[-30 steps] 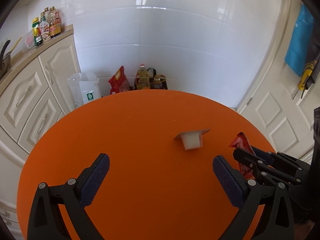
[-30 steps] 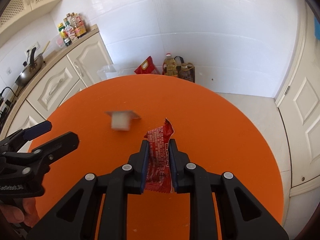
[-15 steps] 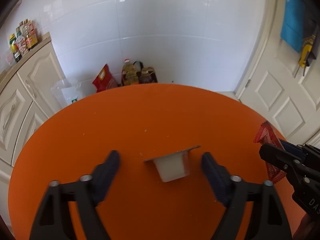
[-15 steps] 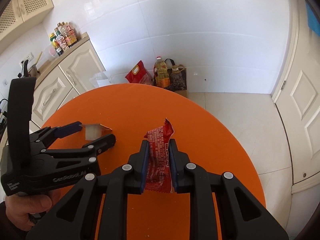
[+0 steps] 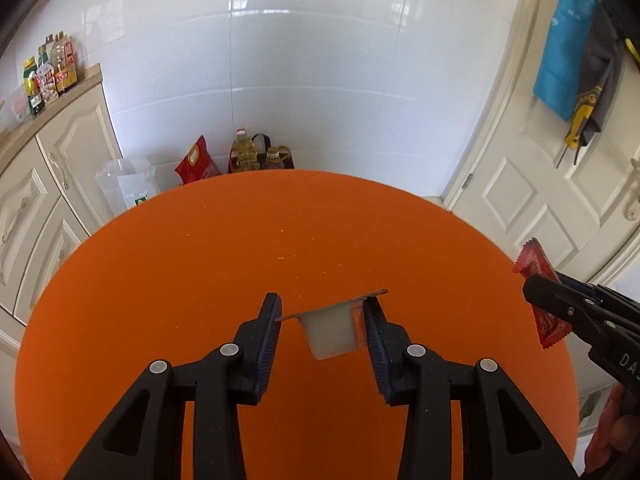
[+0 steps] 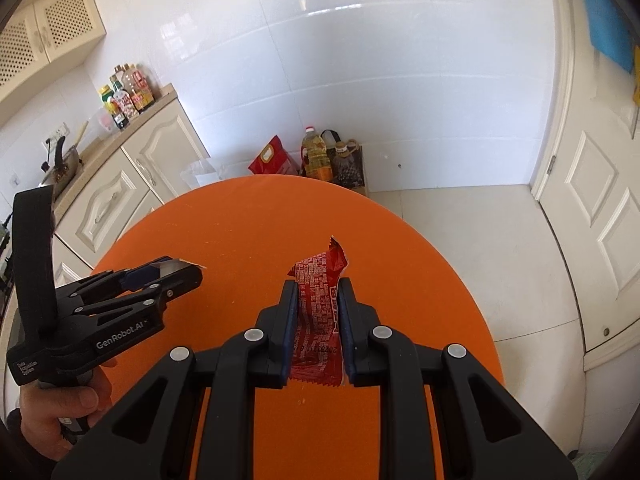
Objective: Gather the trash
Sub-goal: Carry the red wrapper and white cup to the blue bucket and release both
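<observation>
Item 1: small white plastic cup (image 5: 331, 334), upright, rim widest at top with a peeled foil lid sticking out to both sides; contents cannot be made out. It sits between the blue pads of the left gripper (image 5: 322, 322); the lid edges touch both pads, the right pad lies against the cup wall, so the jaws are closed onto it.

Item 2: red snack wrapper (image 6: 318, 308), flat, long axis running away from the right wrist camera along the fingers, torn end pointing forward and up. The right gripper (image 6: 318, 312) is clamped on its lower half, held above the table's right part.

Item 3: round orange table (image 5: 200, 280), a few crumbs near centre. The surface ahead of both grippers is bare to the far edge.

Surroundings: cream cabinets (image 5: 48, 200) close to the table's left edge; red bag (image 6: 272, 160) and oil bottles (image 6: 318, 154) on the floor against the tiled wall beyond the far edge; white door (image 6: 596, 220) to the right across tiled floor.
</observation>
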Available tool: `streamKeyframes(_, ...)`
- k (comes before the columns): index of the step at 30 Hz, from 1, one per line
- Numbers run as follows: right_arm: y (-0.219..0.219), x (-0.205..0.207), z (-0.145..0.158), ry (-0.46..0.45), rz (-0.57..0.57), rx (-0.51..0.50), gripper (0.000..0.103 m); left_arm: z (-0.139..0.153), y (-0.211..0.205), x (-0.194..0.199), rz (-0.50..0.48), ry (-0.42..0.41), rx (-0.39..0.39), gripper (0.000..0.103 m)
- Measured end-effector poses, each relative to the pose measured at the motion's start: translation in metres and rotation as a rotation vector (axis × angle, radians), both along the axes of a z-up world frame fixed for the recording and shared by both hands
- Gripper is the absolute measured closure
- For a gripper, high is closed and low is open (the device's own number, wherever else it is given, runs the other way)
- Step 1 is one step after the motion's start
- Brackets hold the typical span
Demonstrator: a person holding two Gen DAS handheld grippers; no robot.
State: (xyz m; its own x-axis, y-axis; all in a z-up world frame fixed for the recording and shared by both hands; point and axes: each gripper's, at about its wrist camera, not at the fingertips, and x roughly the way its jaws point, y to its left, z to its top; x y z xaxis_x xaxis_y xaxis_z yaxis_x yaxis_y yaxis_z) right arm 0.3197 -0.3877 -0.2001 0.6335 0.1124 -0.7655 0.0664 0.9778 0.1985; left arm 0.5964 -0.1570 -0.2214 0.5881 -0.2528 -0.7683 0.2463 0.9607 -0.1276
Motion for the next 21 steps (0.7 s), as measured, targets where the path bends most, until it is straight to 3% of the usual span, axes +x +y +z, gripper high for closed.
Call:
streamKeyframes(12, 0.031, -0.097, 0.066, -0.123, 0.013, -0.03, 0.084, 0.049, 0.011, -0.102, -0.049, -0.153, -0.057, 0.066)
streamKeyframes(17, 0.031, -0.146, 0.09, -0.176, -0.005, -0.036, 0.084, 0.068, -0.001, -0.158, -0.101, -0.213, -0.085, 0.066)
streamKeyframes(21, 0.021, -0.189, 0.102, -0.208, -0.041, -0.04, 0.084, 0.079, -0.02, -0.233, -0.161, -0.246, -0.107, 0.066)
